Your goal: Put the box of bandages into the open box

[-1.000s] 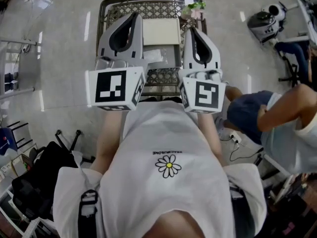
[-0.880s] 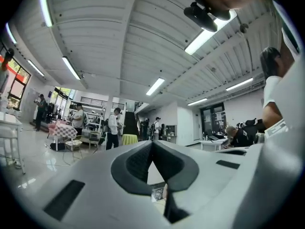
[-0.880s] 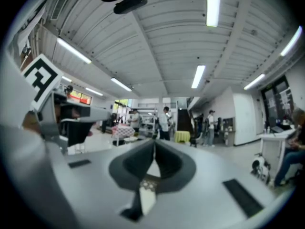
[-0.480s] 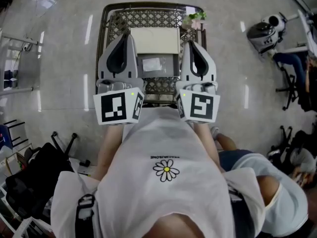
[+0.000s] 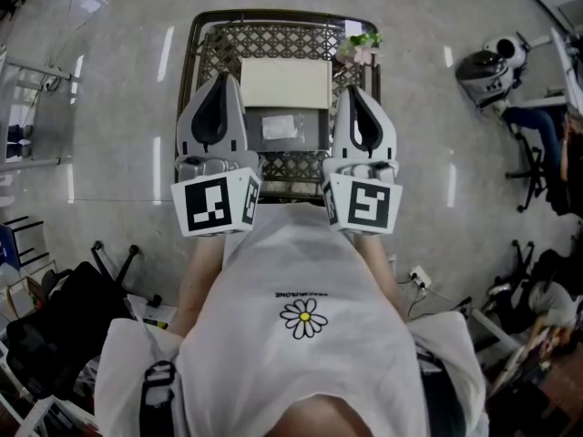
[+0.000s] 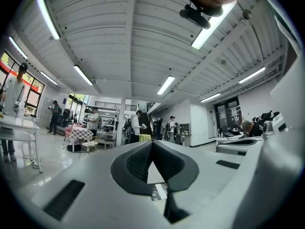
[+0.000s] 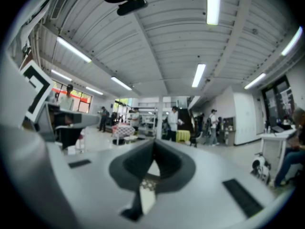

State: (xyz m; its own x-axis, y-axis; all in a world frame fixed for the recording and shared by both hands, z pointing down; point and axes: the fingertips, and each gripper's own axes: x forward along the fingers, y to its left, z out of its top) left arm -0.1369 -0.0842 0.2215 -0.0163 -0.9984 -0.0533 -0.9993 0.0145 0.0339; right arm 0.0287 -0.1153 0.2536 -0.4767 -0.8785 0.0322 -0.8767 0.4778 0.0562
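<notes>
**Left claw**: shut, nothing in it. It has sunk and drawn level with the right claw, which is also shut and empty.
**Open box**: grey tray with its cream lid folded back, at upper centre on the lattice tabletop, now uncovered between the claws.
**White packet**: lies inside the tray. It is probably the box of bandages, though too small to confirm. If so, it already sits where the task wants it.

Open box at the centre of the table (a flat packet lies inside); flowers at its far right corner.
</notes>
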